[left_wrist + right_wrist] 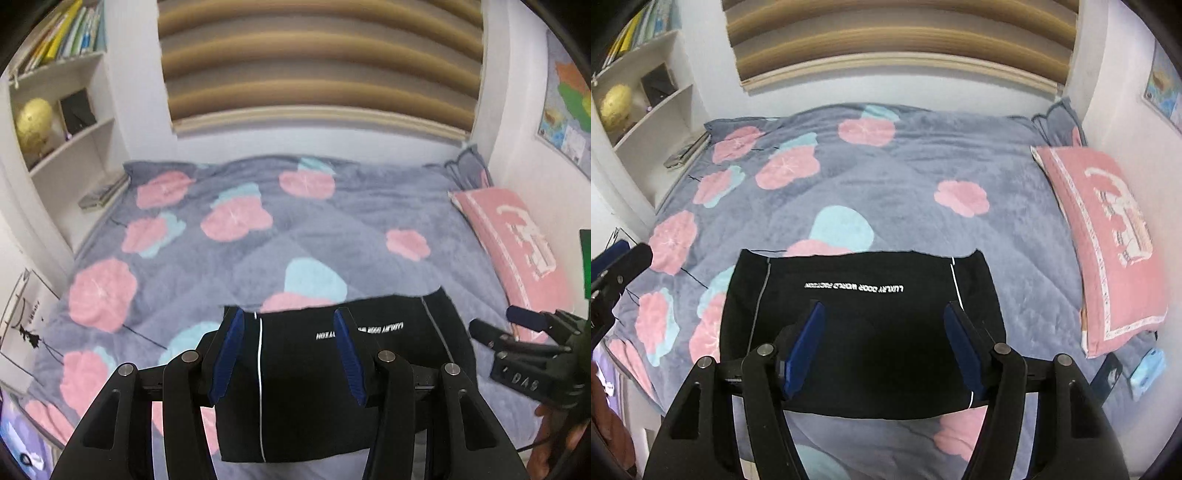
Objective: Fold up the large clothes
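A black garment [314, 384] with white lettering and thin white piping lies folded into a flat rectangle on the near part of the bed; it also shows in the right wrist view [864, 332]. My left gripper [288, 317] is open and empty, hovering over the garment's left half. My right gripper [884, 310] is open and empty, hovering over the garment's near middle. The right gripper also shows at the right edge of the left wrist view [495, 325], beside the garment.
The bed has a grey blanket [923, 177] with pink and blue flowers. A pink pillow [1108, 236] lies along the right wall. White shelves [70, 122] with books and a gold globe stand at the left. A striped window blind [321, 62] hangs behind the bed.
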### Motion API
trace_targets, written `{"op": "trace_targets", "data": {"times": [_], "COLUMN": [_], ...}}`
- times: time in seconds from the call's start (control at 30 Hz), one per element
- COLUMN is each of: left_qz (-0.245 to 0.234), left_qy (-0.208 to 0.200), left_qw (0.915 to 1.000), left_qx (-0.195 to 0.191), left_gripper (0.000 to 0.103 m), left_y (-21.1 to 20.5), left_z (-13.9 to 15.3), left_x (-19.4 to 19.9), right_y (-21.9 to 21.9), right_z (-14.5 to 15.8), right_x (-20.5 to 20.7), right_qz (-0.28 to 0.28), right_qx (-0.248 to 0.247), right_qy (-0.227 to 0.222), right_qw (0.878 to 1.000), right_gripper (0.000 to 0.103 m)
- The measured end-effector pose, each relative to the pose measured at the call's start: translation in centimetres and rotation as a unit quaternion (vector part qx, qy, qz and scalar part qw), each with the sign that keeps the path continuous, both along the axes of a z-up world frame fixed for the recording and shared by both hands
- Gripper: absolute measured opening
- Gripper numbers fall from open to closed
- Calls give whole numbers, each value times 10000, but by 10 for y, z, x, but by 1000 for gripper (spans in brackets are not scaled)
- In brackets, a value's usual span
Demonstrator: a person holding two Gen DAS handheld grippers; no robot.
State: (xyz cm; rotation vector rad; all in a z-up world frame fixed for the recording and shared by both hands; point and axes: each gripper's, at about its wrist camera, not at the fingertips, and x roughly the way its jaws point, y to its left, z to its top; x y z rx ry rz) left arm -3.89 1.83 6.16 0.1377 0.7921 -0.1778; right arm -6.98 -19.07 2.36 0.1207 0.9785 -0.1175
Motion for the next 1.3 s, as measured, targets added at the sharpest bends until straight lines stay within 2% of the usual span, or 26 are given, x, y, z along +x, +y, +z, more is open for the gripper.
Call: {"op": "trace_targets", "data": {"times": [0.13, 0.2, 0.27, 0.87, 1.3], "left_qz": [-22, 19, 25, 90, 103], "left_qy": [-6, -8, -53, 244, 369], "left_qw": [9999, 9999, 9998, 9996, 9992], "left_qx": [-120, -137, -164, -104, -93], "left_gripper": [53, 53, 53, 53, 53], "left_y": [2, 4, 5, 19, 23], "left_z": [17, 20, 22, -4, -10], "left_x": [-7, -11, -17, -14, -8], "right_y": [13, 19, 23, 45, 49], "right_z": [20, 26, 30, 1, -5], "right_x": [-6, -9, -11, -3, 0], "right_qz": [29, 25, 28, 57, -2], "right_qx": [-88, -144, -183, -156, -167], "right_qy": [-128, -176, -222, 160, 251], "right_qw": [9999, 9997, 9996, 9997, 9995], "right_gripper": [71, 77, 78, 79, 79]}}
